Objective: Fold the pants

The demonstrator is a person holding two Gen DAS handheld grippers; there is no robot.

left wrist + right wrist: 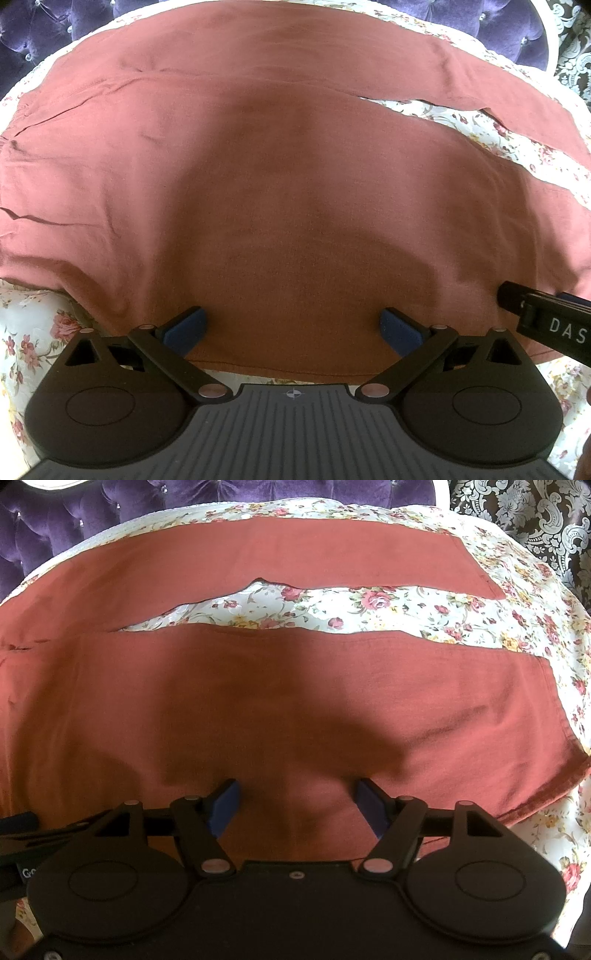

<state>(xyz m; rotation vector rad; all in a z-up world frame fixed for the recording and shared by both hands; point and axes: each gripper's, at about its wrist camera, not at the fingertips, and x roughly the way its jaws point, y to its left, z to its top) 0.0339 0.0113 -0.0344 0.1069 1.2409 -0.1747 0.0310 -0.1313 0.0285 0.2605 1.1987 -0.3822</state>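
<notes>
Your rust-red pants [280,155] lie spread flat on a floral sheet [369,605], waist toward your left, the two legs running to your right with a strip of sheet showing between them. A purple tufted headboard [74,528] stands beyond the far leg.

The main risk is pinching only the top layer of the near leg's edge; the lower layer would then stay behind and the fold would come out skewed. If the two grippers lift unevenly, the long leg may sag between them and wrinkle, and creases already sit near the waist.

Your left gripper [293,328] hovers low over the near edge of the pants, fingers [186,330] spread wide with nothing between them. Your right gripper [297,805], close beside it, sits further along the near leg, its fingers [371,806] likewise spread and empty. Both point across the pants toward the far leg. Whether the pads touch the cloth cannot be told.
</notes>
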